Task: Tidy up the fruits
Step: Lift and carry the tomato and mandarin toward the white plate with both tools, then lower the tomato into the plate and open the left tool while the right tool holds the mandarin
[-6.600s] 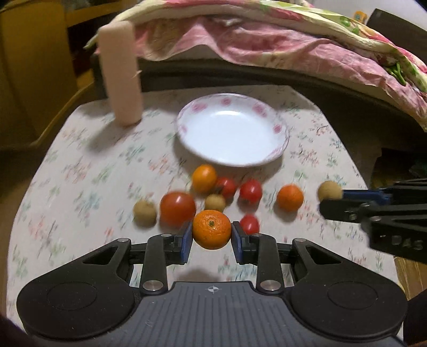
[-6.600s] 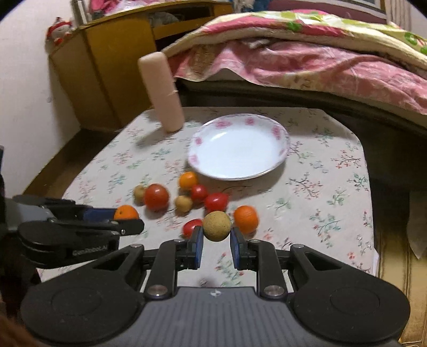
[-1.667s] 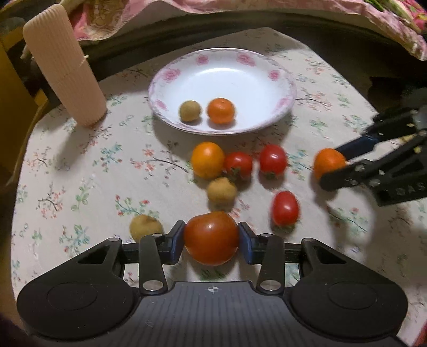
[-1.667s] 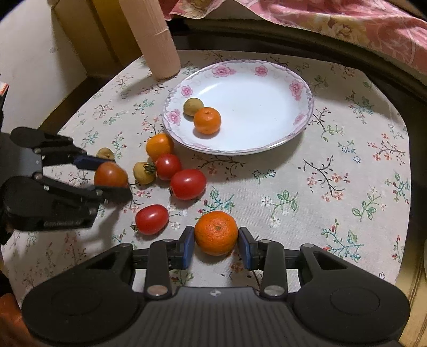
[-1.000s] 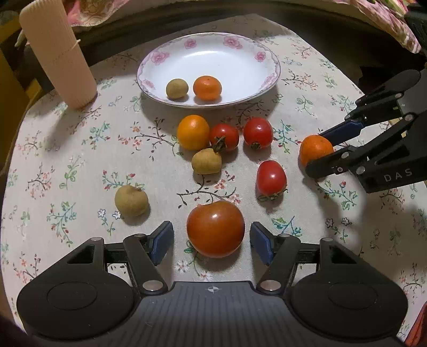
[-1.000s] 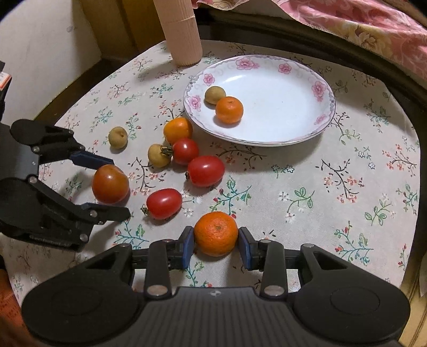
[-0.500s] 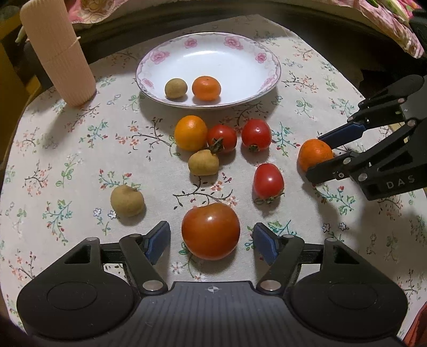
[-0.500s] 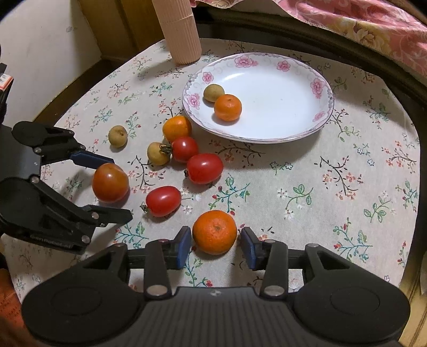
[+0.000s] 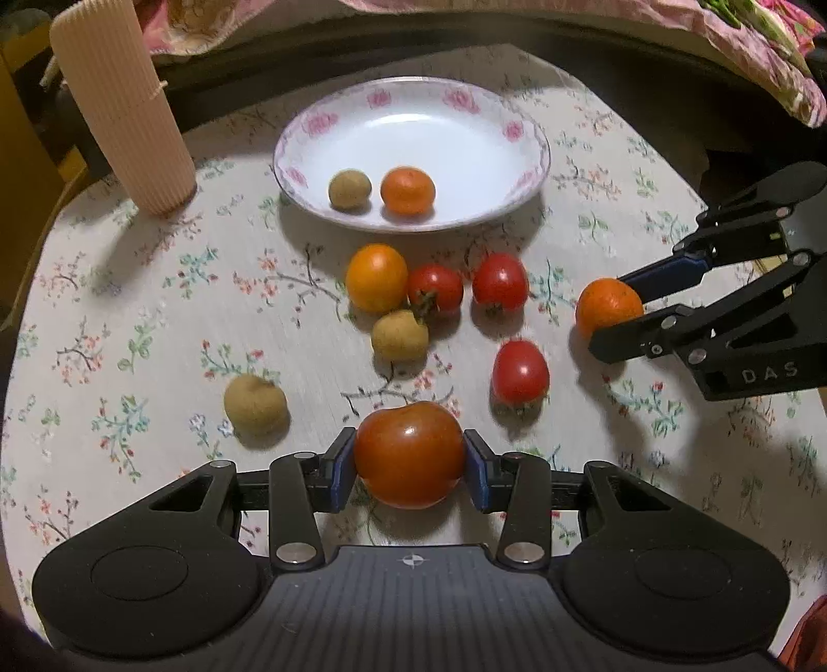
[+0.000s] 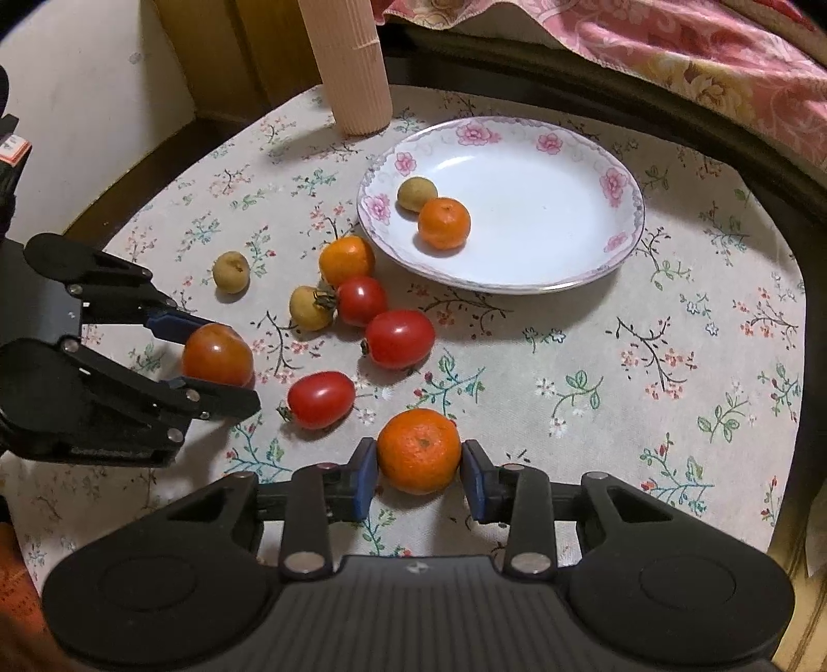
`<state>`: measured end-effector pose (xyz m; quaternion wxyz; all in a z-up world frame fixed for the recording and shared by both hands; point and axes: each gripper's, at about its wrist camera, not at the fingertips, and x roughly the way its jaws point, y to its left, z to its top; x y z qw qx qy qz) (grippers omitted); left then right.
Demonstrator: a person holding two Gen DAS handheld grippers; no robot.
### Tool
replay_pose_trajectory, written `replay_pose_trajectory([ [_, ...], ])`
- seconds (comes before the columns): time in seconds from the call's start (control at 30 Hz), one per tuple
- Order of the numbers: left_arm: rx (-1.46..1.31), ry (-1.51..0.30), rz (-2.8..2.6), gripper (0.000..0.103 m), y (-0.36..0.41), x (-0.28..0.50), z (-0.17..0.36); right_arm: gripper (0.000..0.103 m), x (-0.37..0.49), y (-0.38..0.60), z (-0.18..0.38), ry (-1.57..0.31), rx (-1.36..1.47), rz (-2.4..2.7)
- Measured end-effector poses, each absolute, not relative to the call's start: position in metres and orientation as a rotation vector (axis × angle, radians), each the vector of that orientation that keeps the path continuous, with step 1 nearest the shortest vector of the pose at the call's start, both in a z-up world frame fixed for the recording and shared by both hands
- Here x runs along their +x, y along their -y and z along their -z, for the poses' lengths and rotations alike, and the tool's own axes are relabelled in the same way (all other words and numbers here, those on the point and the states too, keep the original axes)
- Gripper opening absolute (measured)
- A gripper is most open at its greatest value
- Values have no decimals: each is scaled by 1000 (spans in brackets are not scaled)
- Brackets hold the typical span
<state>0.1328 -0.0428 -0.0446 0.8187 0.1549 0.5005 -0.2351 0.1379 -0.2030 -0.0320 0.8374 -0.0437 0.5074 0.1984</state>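
Observation:
A white plate with pink roses (image 9: 465, 129) (image 10: 558, 248) holds a small brown fruit (image 9: 350, 189) and a mandarin (image 9: 407, 189). My left gripper (image 9: 409, 468) is shut on a large red tomato (image 9: 409, 452), also seen in the right wrist view (image 10: 217, 354). My right gripper (image 10: 418, 478) is shut on an orange mandarin (image 10: 418, 449), seen from the left wrist (image 9: 609, 307). Between them on the cloth lie an orange fruit (image 9: 376, 277), three small red tomatoes (image 9: 519, 372) and two brown fruits (image 9: 256, 403).
A tall ribbed beige cylinder (image 9: 121, 108) stands at the back left of the floral tablecloth (image 9: 129, 310). A pink quilted bed (image 10: 672, 41) lies behind the table. The table's right edge (image 10: 806, 320) drops off to the floor.
Both grippers were open around their fruits half a second ago; now each has closed on its fruit. Both cameras have moved forward toward the plate.

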Motion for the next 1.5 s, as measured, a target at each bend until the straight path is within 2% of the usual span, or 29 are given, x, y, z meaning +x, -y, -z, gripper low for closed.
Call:
replay_pose_trajectory([
  [1.5,257,-924,407,49,83,200,1,36,191,215,-8,-911,26,-256],
])
